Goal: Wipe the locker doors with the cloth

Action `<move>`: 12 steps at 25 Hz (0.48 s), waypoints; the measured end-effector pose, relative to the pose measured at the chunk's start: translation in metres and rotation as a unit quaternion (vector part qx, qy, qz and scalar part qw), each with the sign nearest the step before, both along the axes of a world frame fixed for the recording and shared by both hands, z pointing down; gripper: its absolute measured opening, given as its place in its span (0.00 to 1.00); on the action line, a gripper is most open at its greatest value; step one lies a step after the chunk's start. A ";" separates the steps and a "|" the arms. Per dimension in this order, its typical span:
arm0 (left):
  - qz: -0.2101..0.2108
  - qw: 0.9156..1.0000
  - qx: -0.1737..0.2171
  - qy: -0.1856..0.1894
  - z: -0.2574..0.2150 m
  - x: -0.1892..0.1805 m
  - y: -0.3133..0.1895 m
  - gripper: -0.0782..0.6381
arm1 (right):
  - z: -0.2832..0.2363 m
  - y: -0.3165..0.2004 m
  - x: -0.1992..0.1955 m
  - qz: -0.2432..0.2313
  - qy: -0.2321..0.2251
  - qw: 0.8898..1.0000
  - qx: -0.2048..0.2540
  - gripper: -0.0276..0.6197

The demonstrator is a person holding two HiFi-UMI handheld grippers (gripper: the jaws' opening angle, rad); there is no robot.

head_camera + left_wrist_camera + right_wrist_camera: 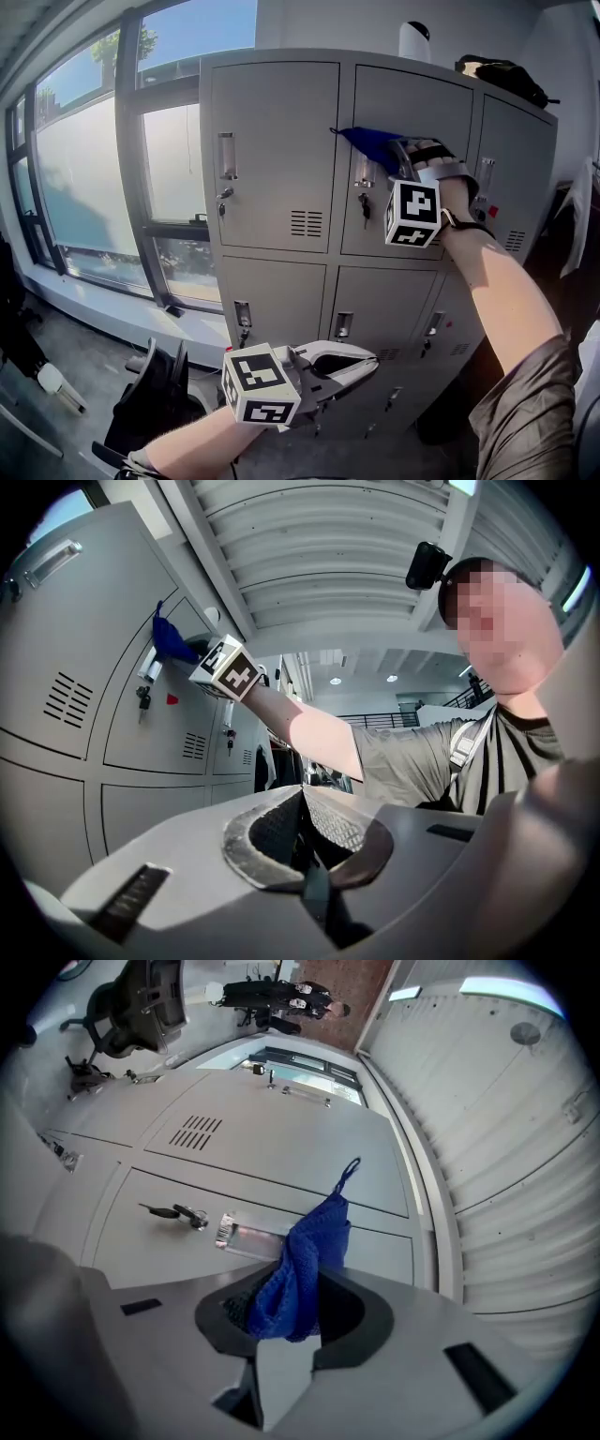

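Bright room, big window (pixel 84 169) down the left side, and next to it a bank of grey metal lockers (pixel 281 141) with several rows of doors. The blue cloth (pixel 305 1260) is up on the top-middle door (pixel 412 103), just above its handle (pixel 248 1235), and it looks pressed against the sheet metal there. It's a nubby, waffle-ish knit bunched into a wad, with a little hanging loop poking out the far end.

The right gripper (pixel 295 1283) has it pinched between its fingers (pixel 361 1312). They clamp the middle of the wad so a fat fold sticks out front. That makes sense, since the fold does the wiping and the hard plastic doesn't touch the paint. The arm is stretched up and out to reach that height.

Near the cloth a key (pixel 173 1213) hangs in the lock, and it looks like something the knit could snag on during a downward pass. The doors are flat, smooth matte grey with rounded panel corners and a small block of vent slots (pixel 306 223).

The left gripper (pixel 366 361) hangs low in front of the bottom rows, well apart from the cloth. Its fingers (pixel 258 841) are pressed together on nothing, textured pads meeting at the tip. My guess is it's just parked out of the way. There are plenty of doors left to cover.

On top of the lockers sit a dark bag (pixel 502 75) and a white container (pixel 414 39).
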State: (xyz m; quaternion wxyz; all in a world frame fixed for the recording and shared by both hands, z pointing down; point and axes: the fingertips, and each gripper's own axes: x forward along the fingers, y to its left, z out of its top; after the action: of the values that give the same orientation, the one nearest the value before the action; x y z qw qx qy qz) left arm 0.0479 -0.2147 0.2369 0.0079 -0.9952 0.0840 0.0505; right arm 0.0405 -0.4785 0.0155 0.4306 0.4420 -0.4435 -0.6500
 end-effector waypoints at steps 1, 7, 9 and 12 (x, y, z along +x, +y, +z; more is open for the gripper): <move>0.000 1.000 -0.001 0.001 0.001 0.000 0.000 0.12 | 0.008 0.000 0.000 -0.004 0.001 1.000 -0.006 0.18; 0.000 1.000 -0.015 0.001 0.010 -0.002 0.000 0.12 | 0.058 -0.001 0.000 -0.010 0.027 0.999 -0.030 0.18; 0.001 1.000 -0.019 -0.001 0.014 -0.001 0.001 0.12 | 0.069 -0.001 0.000 -0.011 0.029 0.999 -0.035 0.18; 0.002 1.000 -0.024 -0.003 0.018 -0.001 0.001 0.12 | 0.076 -0.001 0.001 -0.010 0.026 0.999 -0.038 0.18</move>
State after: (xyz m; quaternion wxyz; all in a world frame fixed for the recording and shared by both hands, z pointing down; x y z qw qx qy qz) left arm 0.0474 -0.2137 0.2545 -0.0163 -0.9953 0.0836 0.0459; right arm 0.0419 -0.4794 0.0914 0.4522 0.4037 -0.4609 -0.6482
